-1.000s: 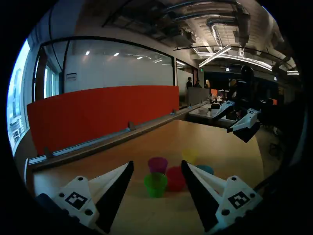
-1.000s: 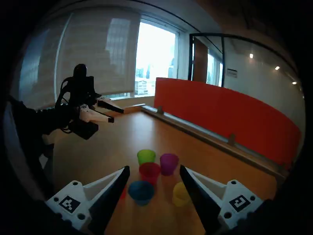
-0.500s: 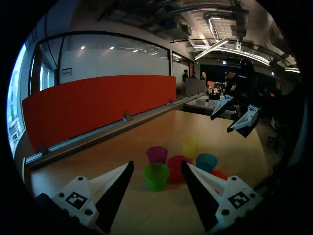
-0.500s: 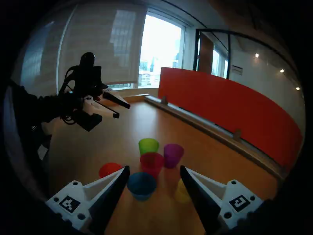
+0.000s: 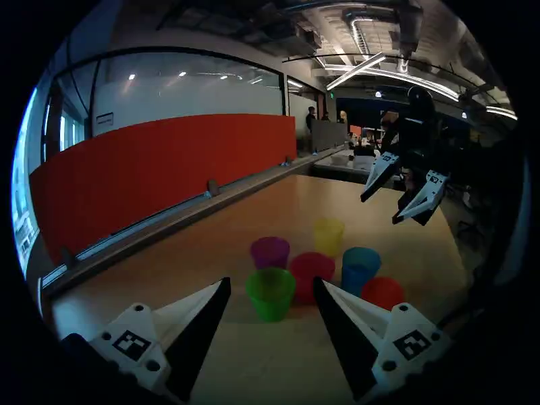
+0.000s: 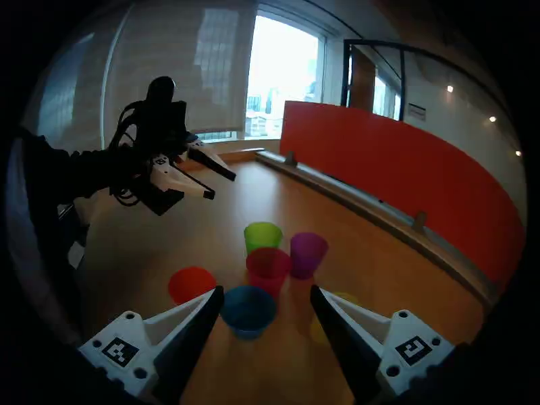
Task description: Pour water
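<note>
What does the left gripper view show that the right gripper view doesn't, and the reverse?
Left gripper view: ceiling lights and the right gripper, open, held up past the cups. Right gripper view: a bright window, a blind, and the left gripper, open, on a dark-sleeved arm. Both: the cups, the red partition, the wooden table.

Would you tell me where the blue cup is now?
In the right gripper view, the blue cup stands nearest the camera, in front of the red cup, with the orange cup to its left.
</note>
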